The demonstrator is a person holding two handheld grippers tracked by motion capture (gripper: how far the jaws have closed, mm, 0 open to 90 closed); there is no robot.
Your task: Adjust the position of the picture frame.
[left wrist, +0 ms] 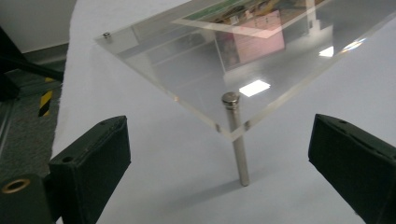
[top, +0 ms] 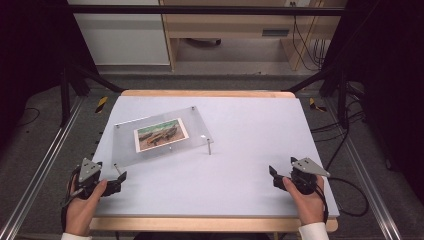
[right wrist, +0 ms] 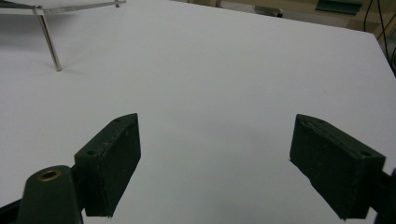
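Observation:
A clear acrylic panel [top: 160,135] stands raised on thin metal legs at the table's left middle, with a colour picture [top: 161,134] in it. My left gripper [top: 120,178] sits at the front left, open, its jaws pointing at the panel's near corner leg [left wrist: 237,140], which stands ahead of the jaws and apart from them. The panel [left wrist: 196,70] fills the upper part of the left gripper view. My right gripper [top: 274,176] rests at the front right, open, with nothing between its jaws [right wrist: 215,163]. In the right gripper view a panel leg [right wrist: 49,44] stands far off at the upper left.
The pale table [top: 250,150] has a wooden edge at front and back. Black frame rails and cables run along both sides. A wooden desk stands beyond the far edge.

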